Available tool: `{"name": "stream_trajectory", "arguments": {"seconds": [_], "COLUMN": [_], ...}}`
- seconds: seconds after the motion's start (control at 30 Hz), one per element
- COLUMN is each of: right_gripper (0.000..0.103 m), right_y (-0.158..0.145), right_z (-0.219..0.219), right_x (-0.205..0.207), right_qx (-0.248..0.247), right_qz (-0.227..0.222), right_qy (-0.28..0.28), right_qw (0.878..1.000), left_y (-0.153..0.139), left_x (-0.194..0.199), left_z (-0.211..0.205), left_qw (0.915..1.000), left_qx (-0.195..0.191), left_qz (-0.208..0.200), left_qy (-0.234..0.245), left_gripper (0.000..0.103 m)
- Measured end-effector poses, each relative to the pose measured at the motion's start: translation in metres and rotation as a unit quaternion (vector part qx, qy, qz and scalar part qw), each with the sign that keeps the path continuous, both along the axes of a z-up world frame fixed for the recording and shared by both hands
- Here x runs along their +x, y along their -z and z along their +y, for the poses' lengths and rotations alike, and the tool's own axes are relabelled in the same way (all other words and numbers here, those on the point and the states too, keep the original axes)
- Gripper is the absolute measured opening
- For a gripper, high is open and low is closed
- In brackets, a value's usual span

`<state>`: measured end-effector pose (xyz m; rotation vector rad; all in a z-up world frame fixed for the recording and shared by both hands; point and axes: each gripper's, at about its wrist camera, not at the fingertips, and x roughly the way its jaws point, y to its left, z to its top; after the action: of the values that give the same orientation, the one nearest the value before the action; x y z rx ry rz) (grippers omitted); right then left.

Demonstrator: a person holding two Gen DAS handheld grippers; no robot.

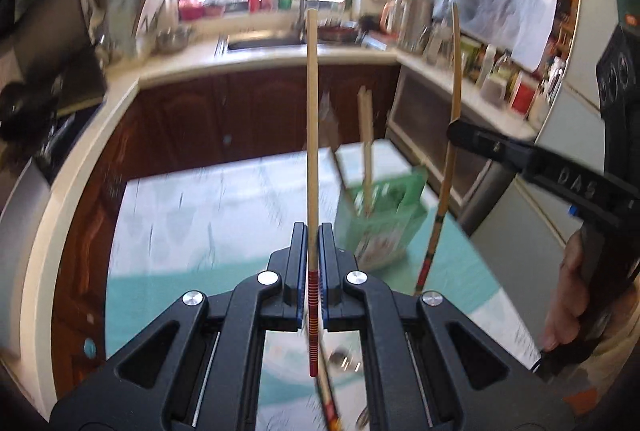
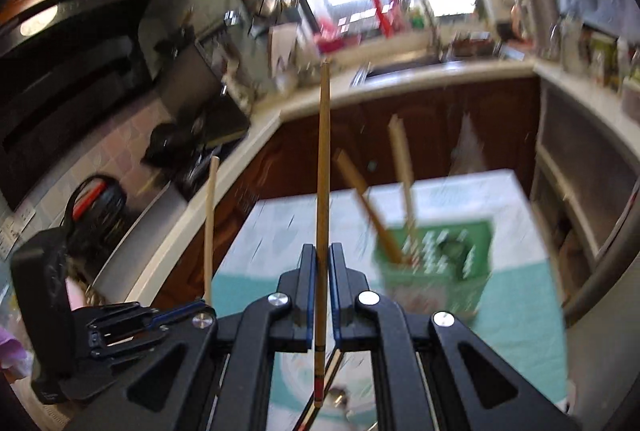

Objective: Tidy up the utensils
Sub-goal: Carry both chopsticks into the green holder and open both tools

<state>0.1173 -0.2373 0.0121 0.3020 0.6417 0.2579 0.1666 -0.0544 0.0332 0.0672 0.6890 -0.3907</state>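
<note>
Kitchen table (image 1: 180, 215) scene: left gripper (image 1: 313, 231) and right gripper (image 2: 322, 251) each pinch a chopstick (image 1: 312, 135), next drop them tip-first into the green holder (image 1: 380, 227) near its far right corner.

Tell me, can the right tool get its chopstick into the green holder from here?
Probably yes: the right tool grips its chopstick, and the green holder, open-topped, has only two chopsticks inside.

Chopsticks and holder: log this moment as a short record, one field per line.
left gripper: shut on a chopstick, thin end pointing away from the camera
right gripper: shut on a second chopstick
green holder: stands on the table, far side
in holder: at least two chopsticks, leaning
still on table: more utensils below the grippers, blurred
picture quality: motion blur
</note>
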Motion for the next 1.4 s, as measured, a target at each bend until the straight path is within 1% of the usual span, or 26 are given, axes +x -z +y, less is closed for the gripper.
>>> {"name": "stream_trajectory", "arguments": {"seconds": [0.07,0.13,0.23,0.3,0.4,0.5,0.53,0.7,0.77,0.9,0.97,1.1,1.2,1.3,1.4], "right_gripper": [0.006,0.006,0.006,0.006,0.006,0.006,0.006,0.006,0.006,0.006,0.006,0.006,0.007,0.007,0.007], "right_y": [-0.013,-0.023,-0.022,-0.019,-0.006,0.008,0.013,0.034,0.041,0.055,0.062,0.078,0.088,0.092,0.093], "right_z": [-0.015,-0.028,-0.043,-0.051,-0.057,-0.057,-0.056,-0.055,-0.056,-0.053,-0.05,-0.041,-0.037,-0.035,-0.036], "right_x": [0.006,0.012,0.024,0.032,0.042,0.049,0.052,0.065,0.069,0.075,0.076,0.078,0.079,0.076,0.074], "right_qx": [-0.005,-0.016,-0.005,-0.003,-0.008,-0.021,-0.025,-0.034,-0.033,-0.046,-0.05,-0.072,-0.073,-0.073,-0.058], "right_qz": [-0.037,-0.077,-0.113,-0.129,-0.147,-0.157,-0.156,-0.149,-0.142,-0.135,-0.128,-0.106,-0.078,-0.065,-0.047], "right_qy": [0.023,0.051,0.083,0.1,0.116,0.113,0.109,0.09,0.079,0.054,0.036,-0.011,-0.037,-0.049,-0.049], "right_qw": [0.999,0.996,0.99,0.987,0.982,0.981,0.981,0.984,0.986,0.988,0.99,0.992,0.994,0.994,0.996], "left_y": [-0.016,-0.028,-0.033,-0.029,-0.013,0.008,0.019,0.05,0.063,0.088,0.098,0.114,0.121,0.123,0.123], "left_x": [0.012,0.024,0.043,0.051,0.074,0.094,0.097,0.111,0.113,0.112,0.109,0.107,0.103,0.096,0.085], "left_z": [-0.022,-0.04,-0.065,-0.079,-0.095,-0.104,-0.103,-0.11,-0.109,-0.102,-0.098,-0.093,-0.087,-0.079,-0.069], "left_qw": [0.9994,0.998,0.9951,0.992,0.9902,0.9891,0.9888,0.9879,0.9879,0.9856,0.9858,0.9904,0.9931,0.9944,0.9951], "left_qx": [-0.017,-0.026,-0.054,-0.071,-0.096,-0.107,-0.109,-0.108,-0.104,-0.113,-0.113,-0.105,-0.099,-0.098,-0.094], "left_qz": [-0.028,-0.058,-0.083,-0.105,-0.101,-0.099,-0.099,-0.107,-0.111,-0.123,-0.121,-0.086,-0.058,-0.033,-0.005], "left_qy": [0.005,0.002,0.002,0.004,-0.006,-0.021,-0.024,-0.032,-0.03,-0.027,-0.03,-0.028,-0.023,-0.021,-0.029], "left_gripper": [0.003,0.003,0.003,0.003,0.003,0.003,0.003,0.003,0.003,0.003,0.003,0.003,0.004,0.005,0.006]}}
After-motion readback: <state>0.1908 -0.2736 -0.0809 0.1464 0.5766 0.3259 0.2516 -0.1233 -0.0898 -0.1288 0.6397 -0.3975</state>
